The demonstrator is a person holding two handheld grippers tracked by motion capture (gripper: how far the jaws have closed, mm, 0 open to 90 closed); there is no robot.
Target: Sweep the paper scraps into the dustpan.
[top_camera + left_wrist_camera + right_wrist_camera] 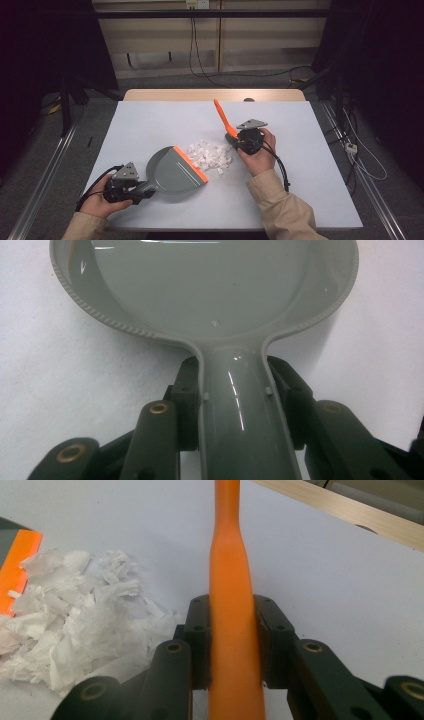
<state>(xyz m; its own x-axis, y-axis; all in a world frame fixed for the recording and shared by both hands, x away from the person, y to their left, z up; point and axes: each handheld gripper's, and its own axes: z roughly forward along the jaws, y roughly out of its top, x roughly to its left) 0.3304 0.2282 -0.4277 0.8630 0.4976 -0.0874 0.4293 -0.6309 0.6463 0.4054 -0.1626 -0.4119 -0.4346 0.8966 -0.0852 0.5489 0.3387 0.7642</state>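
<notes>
paper scraps (210,154) lie heaped mid-table, touching the orange lip of the grey dustpan (172,171). left gripper (235,390) is pinched on the dustpan handle, holding the pan flat with its mouth toward the heap, judged to receive it. right gripper (232,640) is pinched on the orange brush handle (231,595), just beside the heap's far side. table (300,130) offers bare room right and beyond; near edge sits close behind the pan.
</notes>
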